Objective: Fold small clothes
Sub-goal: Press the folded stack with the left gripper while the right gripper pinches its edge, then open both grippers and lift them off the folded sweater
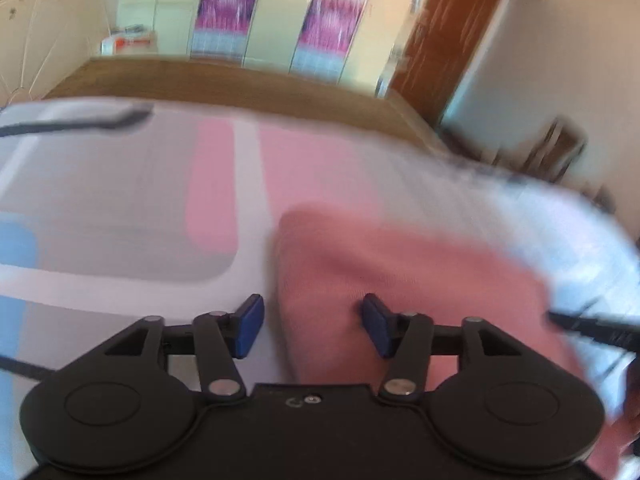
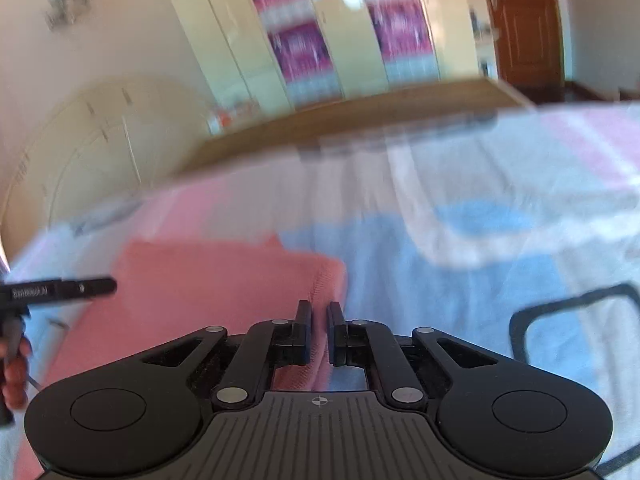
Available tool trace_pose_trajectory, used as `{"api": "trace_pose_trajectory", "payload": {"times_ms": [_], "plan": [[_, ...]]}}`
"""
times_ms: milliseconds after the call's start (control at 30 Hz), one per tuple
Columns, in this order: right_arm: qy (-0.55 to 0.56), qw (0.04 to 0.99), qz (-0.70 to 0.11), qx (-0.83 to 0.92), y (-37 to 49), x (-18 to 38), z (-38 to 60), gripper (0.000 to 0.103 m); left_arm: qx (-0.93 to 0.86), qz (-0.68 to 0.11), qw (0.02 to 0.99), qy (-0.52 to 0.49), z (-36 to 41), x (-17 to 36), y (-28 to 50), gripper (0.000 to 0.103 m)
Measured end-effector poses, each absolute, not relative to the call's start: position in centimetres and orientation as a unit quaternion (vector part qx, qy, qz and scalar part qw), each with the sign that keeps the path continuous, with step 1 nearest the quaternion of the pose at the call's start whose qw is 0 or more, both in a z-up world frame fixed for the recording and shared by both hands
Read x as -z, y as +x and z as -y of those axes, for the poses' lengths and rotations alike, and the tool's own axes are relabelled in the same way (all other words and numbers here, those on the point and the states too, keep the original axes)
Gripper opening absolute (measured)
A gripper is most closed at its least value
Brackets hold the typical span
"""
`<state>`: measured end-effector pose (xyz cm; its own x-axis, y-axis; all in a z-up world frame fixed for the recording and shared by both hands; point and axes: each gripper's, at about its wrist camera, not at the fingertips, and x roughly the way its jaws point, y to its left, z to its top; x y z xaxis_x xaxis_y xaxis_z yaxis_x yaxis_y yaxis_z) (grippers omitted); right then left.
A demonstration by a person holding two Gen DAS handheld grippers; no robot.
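A pink garment (image 1: 400, 280) lies folded on the bed sheet (image 1: 120, 200). In the left wrist view my left gripper (image 1: 314, 328) hovers over the garment's left edge with its blue pads (image 1: 252, 326) wide apart and not pressing on anything. In the right wrist view my right gripper (image 2: 319, 332) is shut on the right edge of the pink garment (image 2: 208, 280), with a strip of cloth pinched between its black fingers (image 2: 304, 328). The left gripper's body (image 2: 60, 288) and a hand (image 2: 14, 376) show at the left edge of that view. Both views are blurred.
The sheet (image 2: 440, 280) has pink, blue and white patches. A wooden bed frame (image 1: 240, 80) runs along the far side, and behind it stand wardrobes with purple panels (image 1: 224, 12) and a brown door (image 1: 448, 28). A black strap (image 2: 560, 304) lies on the sheet at right.
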<state>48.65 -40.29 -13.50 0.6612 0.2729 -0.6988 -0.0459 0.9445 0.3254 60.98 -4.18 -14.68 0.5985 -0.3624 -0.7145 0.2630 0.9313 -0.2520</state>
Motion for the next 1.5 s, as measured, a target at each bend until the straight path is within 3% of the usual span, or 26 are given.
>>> {"api": "trace_pose_trajectory", "payload": {"times_ms": [100, 267, 400, 500, 667, 767, 933, 1133, 1233, 1367, 1400, 1433, 1500], "plan": [[0.140, 0.907, -0.391, -0.063, 49.1, 12.1, 40.8, 0.006, 0.177, -0.395, 0.899, -0.064, 4.4, 13.1, 60.7, 0.045], [0.107, 0.930, -0.337, -0.096, 49.6, 9.0, 38.3, 0.006, 0.188, -0.400, 0.896, -0.042, 6.1, 12.9, 61.9, 0.045], [0.033, 0.901, -0.413, -0.125, 53.0, 11.9, 33.5, 0.005, 0.185, -0.415, 0.891, -0.003, 7.6, 14.2, 62.6, 0.048], [0.050, 0.905, -0.407, -0.114, 53.0, 12.0, 33.4, 0.006, 0.183, -0.415, 0.891, 0.004, 7.7, 13.2, 61.7, 0.046], [0.039, 0.914, -0.380, -0.138, 48.2, 9.4, 33.9, 0.006, 0.210, -0.376, 0.903, -0.013, 7.4, 11.1, 55.5, 0.049], [0.002, 0.899, -0.413, -0.144, 46.3, 11.3, 33.3, 0.005, 0.199, -0.359, 0.911, 0.047, 8.7, 12.2, 53.5, 0.051], [0.046, 0.911, -0.389, -0.126, 43.9, 9.3, 35.5, 0.006, 0.204, -0.347, 0.913, 0.063, 9.4, 10.0, 50.5, 0.049], [0.043, 0.902, -0.391, -0.179, 35.7, 8.1, 36.8, 0.006, 0.197, -0.367, 0.908, 0.041, 7.4, 10.7, 43.5, 0.051], [-0.041, 0.897, -0.419, -0.136, 33.3, 10.4, 35.4, 0.005, 0.181, -0.392, 0.901, 0.047, 7.0, 11.9, 41.9, 0.054], [0.017, 0.905, -0.410, -0.110, 32.2, 10.2, 36.1, 0.006, 0.169, -0.403, 0.899, 0.039, 6.1, 12.4, 40.8, 0.053], [0.038, 0.910, -0.399, -0.108, 31.8, 9.6, 36.4, 0.009, 0.167, -0.402, 0.899, 0.035, 5.9, 12.2, 40.5, 0.053], [0.060, 0.914, -0.388, -0.104, 31.5, 9.1, 37.2, 0.035, 0.166, -0.402, 0.900, 0.029, 5.7, 12.1, 40.4, 0.053], [0.088, 0.915, -0.378, -0.106, 31.3, 8.7, 37.9, 0.062, 0.163, -0.405, 0.900, 0.015, 5.1, 12.3, 40.0, 0.054]]}}
